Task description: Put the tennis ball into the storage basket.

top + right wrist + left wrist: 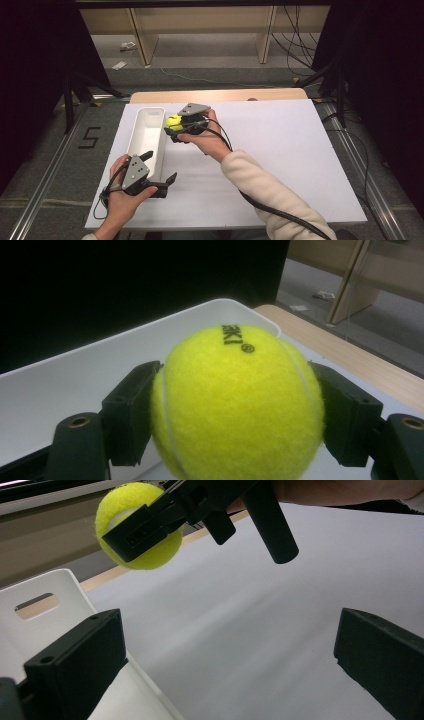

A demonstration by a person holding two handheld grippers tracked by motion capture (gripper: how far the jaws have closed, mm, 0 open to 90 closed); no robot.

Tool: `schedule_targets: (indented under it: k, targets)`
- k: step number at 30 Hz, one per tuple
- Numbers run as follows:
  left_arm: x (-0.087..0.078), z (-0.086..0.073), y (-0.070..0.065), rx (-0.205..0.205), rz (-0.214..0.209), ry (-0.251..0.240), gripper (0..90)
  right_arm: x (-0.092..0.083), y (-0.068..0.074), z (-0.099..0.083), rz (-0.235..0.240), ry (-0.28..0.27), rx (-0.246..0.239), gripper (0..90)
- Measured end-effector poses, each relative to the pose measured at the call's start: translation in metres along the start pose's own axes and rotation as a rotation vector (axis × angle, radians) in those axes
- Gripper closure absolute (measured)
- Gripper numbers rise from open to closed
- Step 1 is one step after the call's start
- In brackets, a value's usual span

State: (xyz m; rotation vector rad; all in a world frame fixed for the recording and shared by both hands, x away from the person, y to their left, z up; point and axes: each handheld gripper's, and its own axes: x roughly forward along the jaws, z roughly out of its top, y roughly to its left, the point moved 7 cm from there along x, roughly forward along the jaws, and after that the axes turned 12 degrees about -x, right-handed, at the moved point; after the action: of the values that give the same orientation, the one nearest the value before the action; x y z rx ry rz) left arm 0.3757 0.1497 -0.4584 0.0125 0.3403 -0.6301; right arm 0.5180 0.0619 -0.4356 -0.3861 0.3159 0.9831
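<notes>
High view first: we see the right gripper [176, 127] clenched on a fuzzy yellow tennis ball [174, 121], lifted just right of the far end of the long white plastic bin [160, 145]. Our left gripper [161, 167] hovers at the bin's near right corner with jaws spread wide, grasping nothing. Both sit over the white foam board [280, 150] covering the wooden table [220, 95].

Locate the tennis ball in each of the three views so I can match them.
High view: tennis ball left of centre, in the right tool, beside the white bin.
Left gripper view: top left, clamped by the other hand's tool.
Right gripper view: centre, between the two black jaws.
Shared landmark: the white bin.
</notes>
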Motion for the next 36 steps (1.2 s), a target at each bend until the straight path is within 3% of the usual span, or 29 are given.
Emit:
schedule_targets:
  k: [36]
  targets:
    - [0.000,-0.001,-0.001,0.003,-0.002,0.003,0.0,0.015,0.015,0.016,0.038,-0.003,-0.027,27.0]
